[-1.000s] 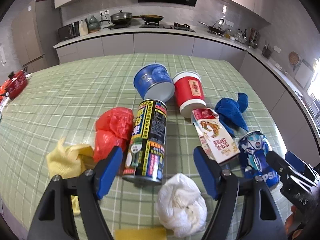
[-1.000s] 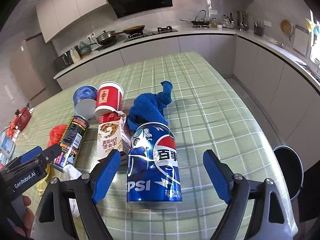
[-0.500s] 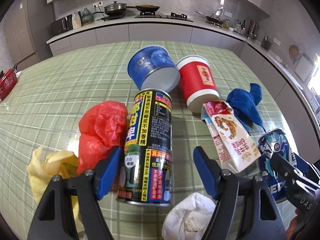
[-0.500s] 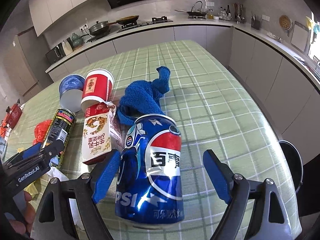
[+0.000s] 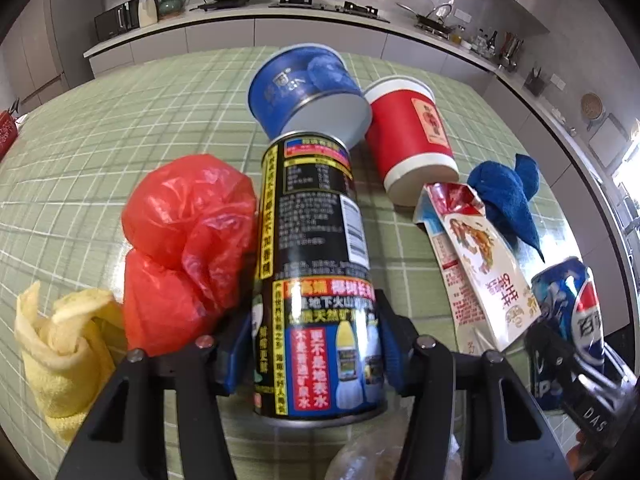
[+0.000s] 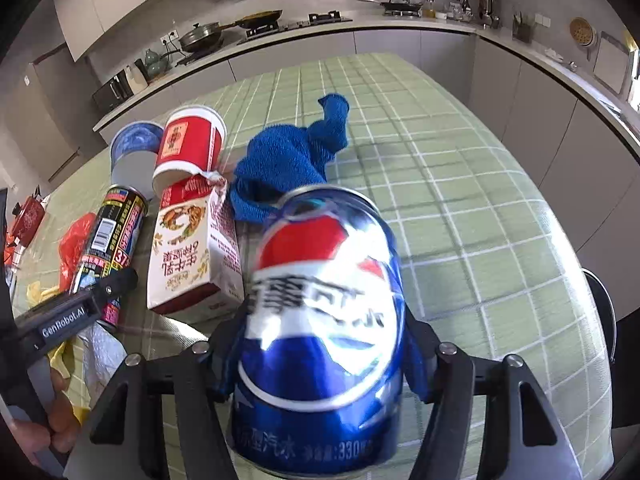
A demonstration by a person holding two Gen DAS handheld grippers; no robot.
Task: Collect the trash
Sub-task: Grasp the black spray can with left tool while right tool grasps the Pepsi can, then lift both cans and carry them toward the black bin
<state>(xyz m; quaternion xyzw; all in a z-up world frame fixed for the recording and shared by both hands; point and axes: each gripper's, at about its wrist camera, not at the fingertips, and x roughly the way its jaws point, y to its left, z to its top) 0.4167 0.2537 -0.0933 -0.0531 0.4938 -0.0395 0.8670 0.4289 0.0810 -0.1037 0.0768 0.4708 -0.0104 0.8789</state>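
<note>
My left gripper (image 5: pixel 314 344) is shut on the black drink can (image 5: pixel 314 264), which lies on the green checked table (image 5: pixel 120 120); the can also shows in the right wrist view (image 6: pixel 110 248). My right gripper (image 6: pixel 320 356) is shut on the blue Pepsi can (image 6: pixel 324 320), also seen in the left wrist view (image 5: pixel 572 304). Other trash lies around: a red plastic bag (image 5: pixel 184 240), a carton (image 6: pixel 192 248), a red paper cup (image 5: pixel 412 140), a blue tin (image 5: pixel 308 88) and a white wad (image 6: pixel 100 360).
A yellow cloth (image 5: pixel 64 352) lies at the left and a blue cloth (image 6: pixel 288 160) behind the Pepsi can. A black bin (image 6: pixel 600 312) stands on the floor past the table's right edge. Kitchen counters (image 6: pixel 400 28) run along the back.
Both grippers moved forward and closed: the left one on the black can, the right one on the Pepsi can. The black can has rolled, showing another side.
</note>
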